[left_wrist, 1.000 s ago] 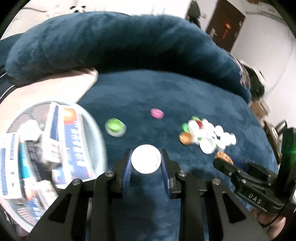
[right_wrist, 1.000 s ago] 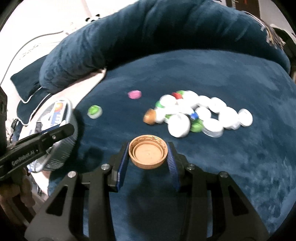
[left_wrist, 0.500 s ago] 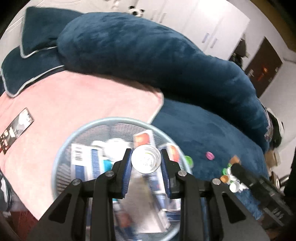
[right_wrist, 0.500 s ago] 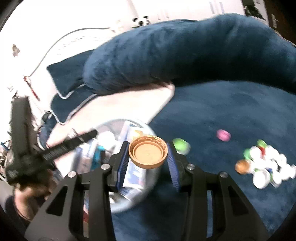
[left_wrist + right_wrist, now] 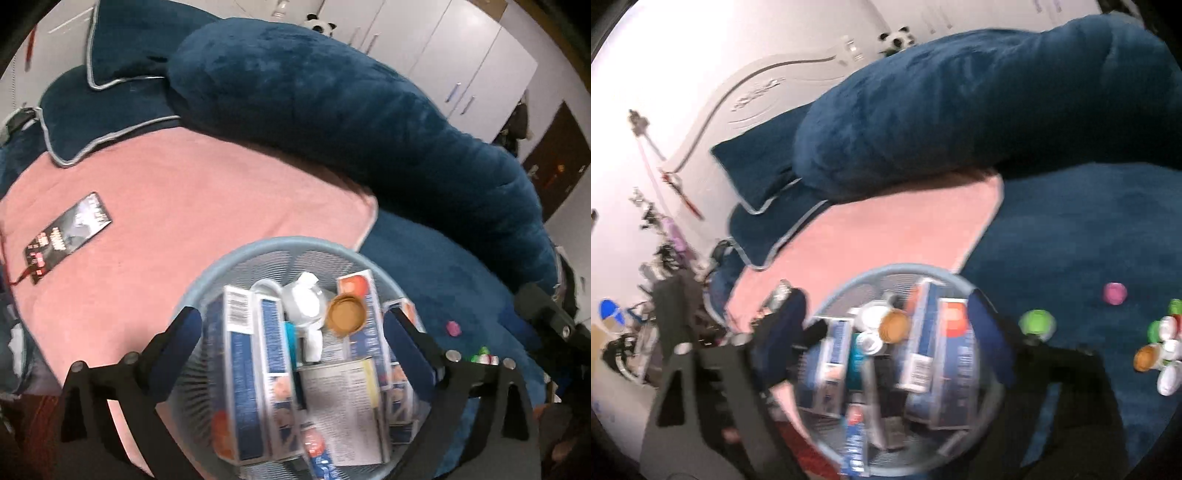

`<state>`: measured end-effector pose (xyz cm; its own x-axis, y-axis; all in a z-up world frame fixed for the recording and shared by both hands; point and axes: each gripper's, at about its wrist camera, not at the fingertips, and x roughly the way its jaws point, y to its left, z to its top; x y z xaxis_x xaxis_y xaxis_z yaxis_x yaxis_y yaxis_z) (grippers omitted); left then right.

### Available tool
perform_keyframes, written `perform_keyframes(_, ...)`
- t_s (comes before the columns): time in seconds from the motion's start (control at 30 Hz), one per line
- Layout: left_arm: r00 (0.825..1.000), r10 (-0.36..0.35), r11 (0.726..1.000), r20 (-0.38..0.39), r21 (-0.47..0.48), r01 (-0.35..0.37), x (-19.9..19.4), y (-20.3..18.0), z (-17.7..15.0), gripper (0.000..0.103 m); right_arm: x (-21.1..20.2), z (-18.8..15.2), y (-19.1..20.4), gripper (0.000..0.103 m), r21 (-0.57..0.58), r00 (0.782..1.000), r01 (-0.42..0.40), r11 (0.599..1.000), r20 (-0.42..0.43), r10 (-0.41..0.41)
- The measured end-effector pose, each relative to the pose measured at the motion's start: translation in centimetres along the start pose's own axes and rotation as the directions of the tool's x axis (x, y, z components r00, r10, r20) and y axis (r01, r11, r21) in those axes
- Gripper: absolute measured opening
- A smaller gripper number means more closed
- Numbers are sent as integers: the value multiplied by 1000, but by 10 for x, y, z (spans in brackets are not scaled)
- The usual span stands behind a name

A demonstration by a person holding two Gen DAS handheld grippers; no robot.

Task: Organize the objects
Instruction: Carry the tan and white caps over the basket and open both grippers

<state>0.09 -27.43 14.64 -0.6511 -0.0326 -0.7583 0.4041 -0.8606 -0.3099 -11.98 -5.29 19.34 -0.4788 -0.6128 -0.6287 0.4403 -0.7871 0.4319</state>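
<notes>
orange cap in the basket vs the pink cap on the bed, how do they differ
The orange cap lies inside the mesh basket on top of the boxes; the pink cap sits alone on the blue blanket, outside it. The orange cap looks clearly larger than the pink cap, partly because it is nearer the camera. The orange cap shows its hollow side; the pink cap is too small to tell. Both are round bottle caps.

Round blue mesh basket (image 5: 258, 246), on the pink blanket's edge, held upright blue-and-white boxes (image 5: 240, 369), an orange-brown cap (image 5: 346, 315) and a white cap (image 5: 870, 341); pink cap (image 5: 1114, 293), green cap (image 5: 1037, 324) and mixed cap cluster (image 5: 1161, 350) lay outside.
</notes>
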Motion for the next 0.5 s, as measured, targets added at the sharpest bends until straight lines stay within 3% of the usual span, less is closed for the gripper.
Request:
perform_keyframes(0.13, 997, 75, 996, -2, 55, -75, 3, -8, -6, 102, -3, -8, -18, 100, 0, 995, 103, 995, -15, -103)
perform_keyframes(0.27, 998, 69, 994, -10, 83, -68, 4, -16, -10, 102, -11, -12, -36, 103, -8, 983, 183, 983, -20, -183)
perform_keyframes(0.5, 998, 63, 991, -12, 121, -61, 2, -34, -15, 102, -28, -16, -57, 103, 21, 977, 212, 977, -14, -212)
